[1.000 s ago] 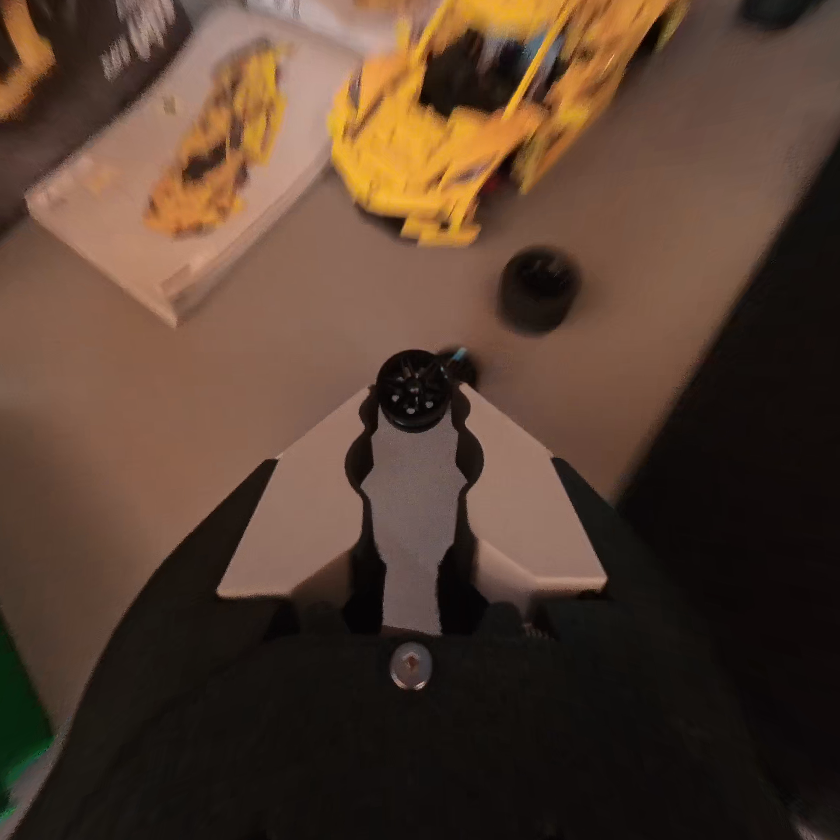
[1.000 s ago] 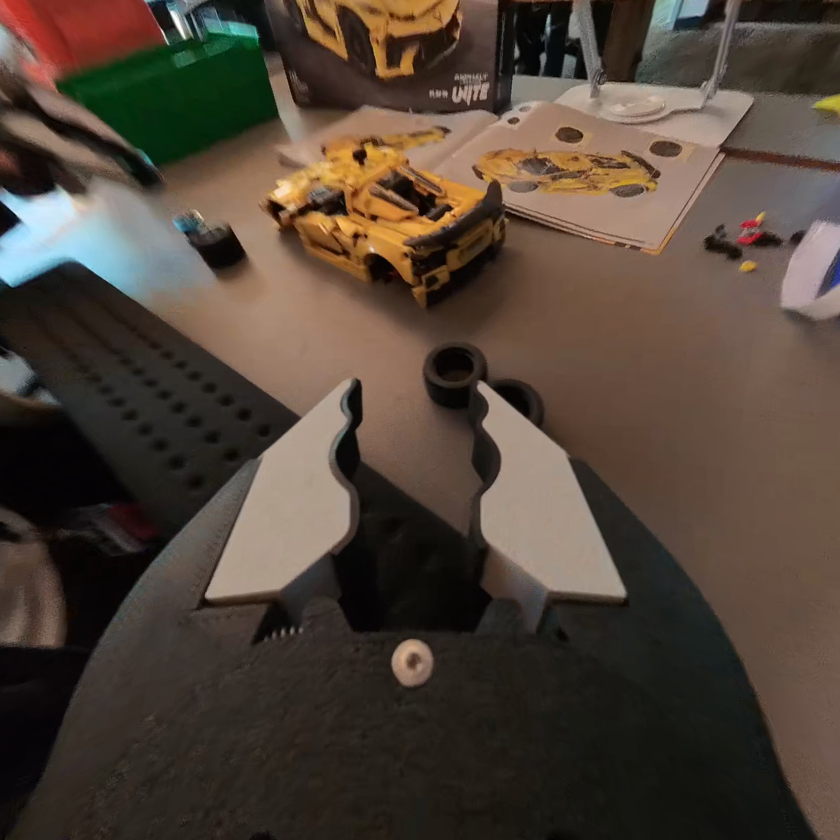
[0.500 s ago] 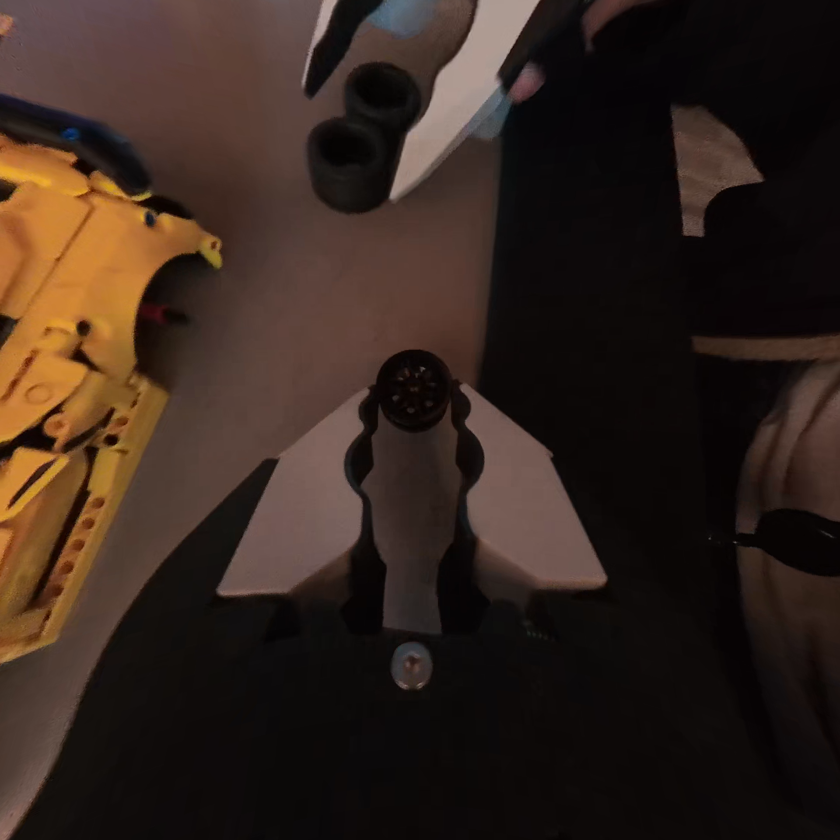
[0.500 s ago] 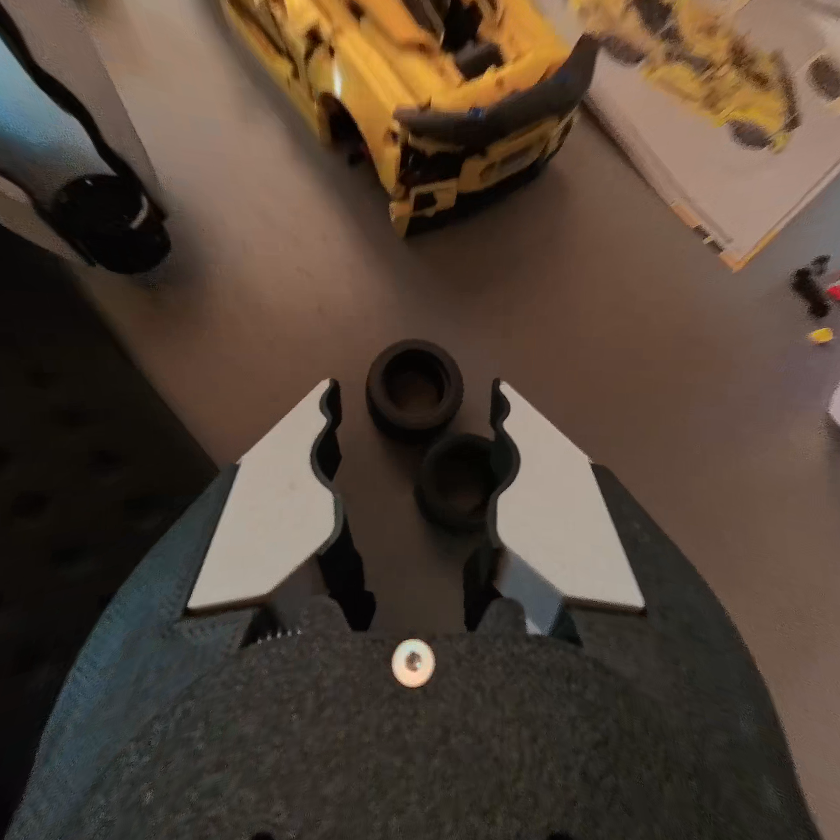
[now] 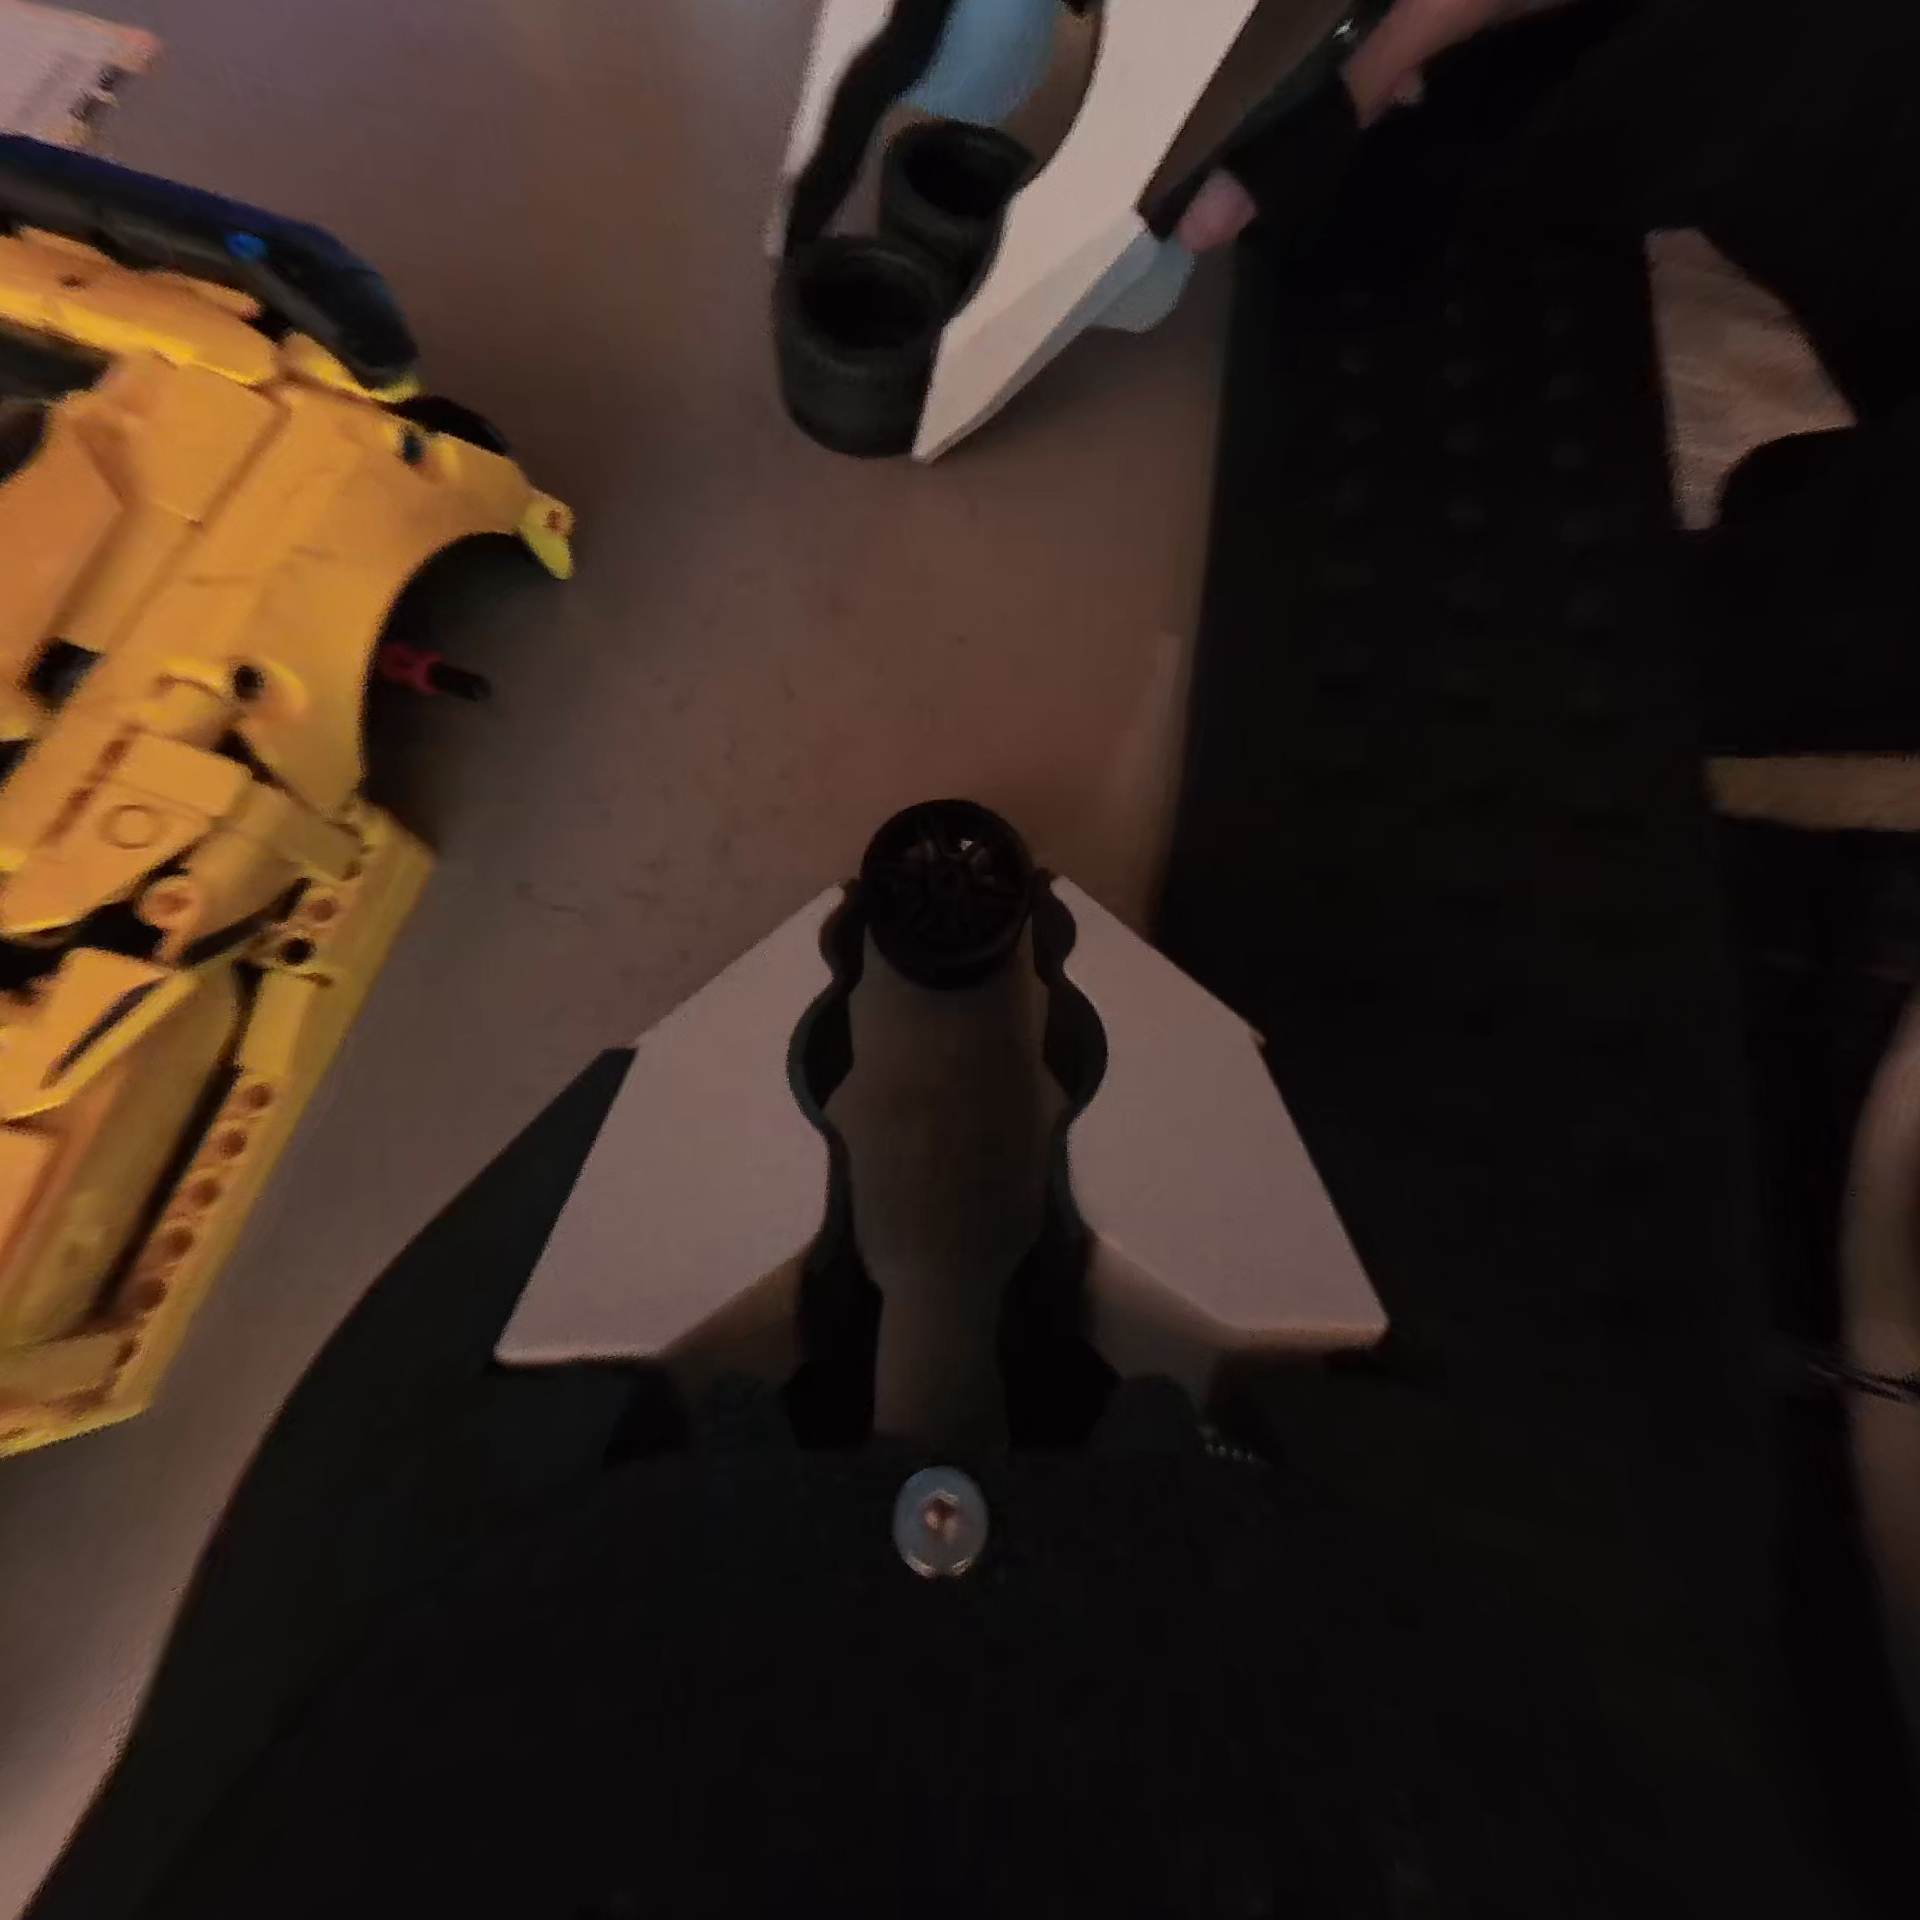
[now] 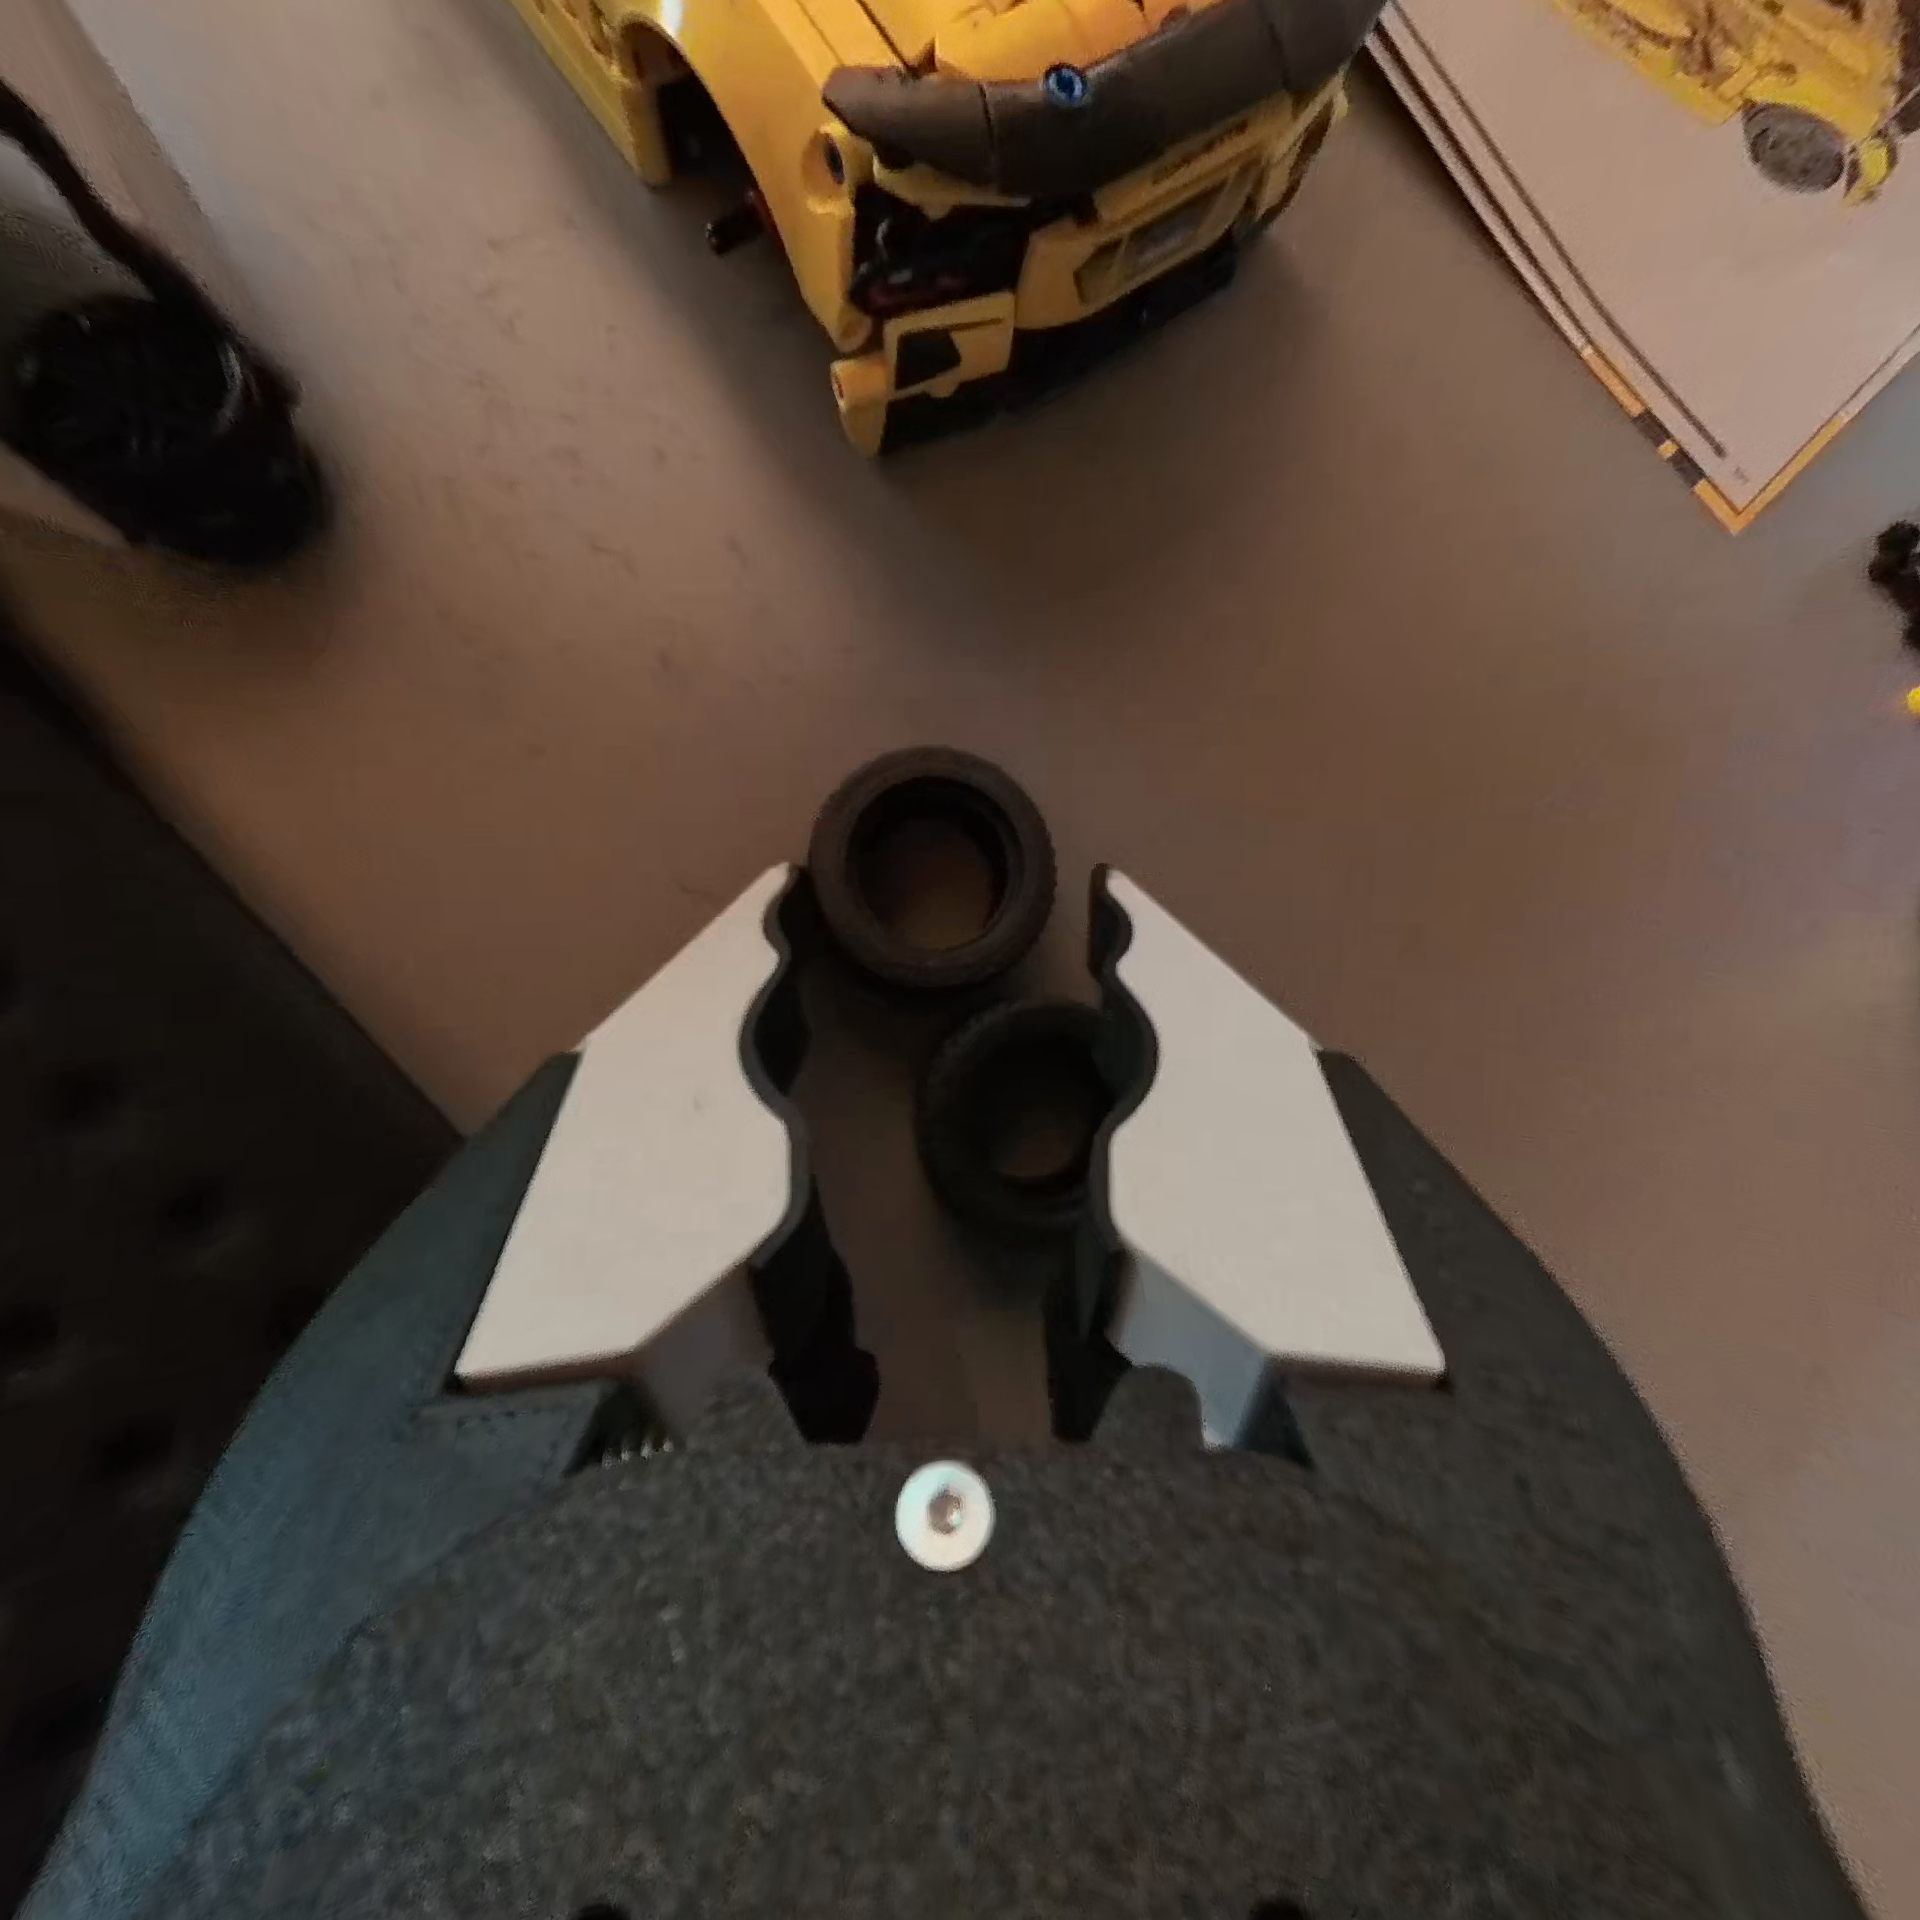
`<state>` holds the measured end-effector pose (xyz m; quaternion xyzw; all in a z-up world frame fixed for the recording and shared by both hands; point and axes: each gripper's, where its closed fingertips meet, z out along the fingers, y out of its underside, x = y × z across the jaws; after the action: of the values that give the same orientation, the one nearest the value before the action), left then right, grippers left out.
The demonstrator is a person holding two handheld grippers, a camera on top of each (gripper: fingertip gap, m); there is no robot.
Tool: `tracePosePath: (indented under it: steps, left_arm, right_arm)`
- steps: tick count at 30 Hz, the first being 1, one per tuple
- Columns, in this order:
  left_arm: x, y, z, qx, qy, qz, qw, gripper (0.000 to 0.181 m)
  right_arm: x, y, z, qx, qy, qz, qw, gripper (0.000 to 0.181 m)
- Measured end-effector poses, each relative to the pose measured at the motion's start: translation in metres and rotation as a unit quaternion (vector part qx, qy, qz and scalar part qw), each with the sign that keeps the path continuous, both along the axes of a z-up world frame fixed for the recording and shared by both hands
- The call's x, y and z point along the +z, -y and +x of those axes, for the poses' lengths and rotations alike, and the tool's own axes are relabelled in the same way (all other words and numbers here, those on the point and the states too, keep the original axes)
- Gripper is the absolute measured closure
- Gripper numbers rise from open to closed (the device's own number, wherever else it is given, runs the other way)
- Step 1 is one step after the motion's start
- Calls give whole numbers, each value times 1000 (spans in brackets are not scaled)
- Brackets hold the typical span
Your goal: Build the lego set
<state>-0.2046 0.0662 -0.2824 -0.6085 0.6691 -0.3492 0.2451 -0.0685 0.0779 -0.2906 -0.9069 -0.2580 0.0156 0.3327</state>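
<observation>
- Jaws of the left gripper (image 5: 948, 899) are clenched on a small black spoked wheel rim (image 5: 945, 894), which sits right at their tips, above the brown counter (image 5: 810, 644) close to its edge.
- Left wrist view: a yellow brick-built sports car body (image 5: 177, 748) lies on the counter to the left, its empty wheel arch facing the jaws and a red axle pin (image 5: 410, 665) poking out of the arch.
- Left wrist view, top: the right gripper (image 5: 935, 249) shows farther off, its white fingers straddling two black rubber tyres (image 5: 883, 301) that lie touching each other on the counter. A person's fingertips (image 5: 1216, 213) show at its side.
- Left wrist view, right side: a dark perforated mat (image 5: 1455, 727) runs beyond the counter edge.
- Right wrist view: the right gripper (image 6: 940, 904) has its jaws spread wide and grasps nothing. One black rubber tyre, the far tyre (image 6: 932, 883), lies flat between the fingertips, nearer the left one; whether it touches that finger I cannot tell. The near tyre (image 6: 1023, 1132) lies deeper between the fingers, against the inner edge of the right finger.
- Right wrist view, top: the rear of the yellow car (image 6: 1029, 208), with its dark spoiler, stands well beyond the tyres. A paper instruction booklet (image 6: 1662, 260) lies to the right of it, and a few small loose pieces (image 6: 1896, 571) sit at the right border.
- Right wrist view, left border: the left gripper (image 6: 156, 436) appears blurred, with a dark round part at its tips.
</observation>
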Motion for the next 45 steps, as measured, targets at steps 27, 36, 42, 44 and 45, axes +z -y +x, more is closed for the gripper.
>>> tracePosePath:
  steps: [27,36,42,44,45]
  left_arm:
    - [64,-2,3,-21,185,39,982,148]
    - [52,14,24,-80,176,189,963,148]
    - [18,10,27,-68,92,209,971,148]
    - [18,9,27,-57,85,186,977,148]
    - [18,10,26,-55,83,173,980,148]
  right_arm:
    - [53,23,-124,163,-191,23,968,122]
    - [63,16,-124,100,-388,-59,914,155]
    - [30,12,-115,13,-261,-112,959,159]
    - [32,12,-113,-7,-209,-104,972,159]
    - [30,13,-111,-14,-170,-103,980,159]
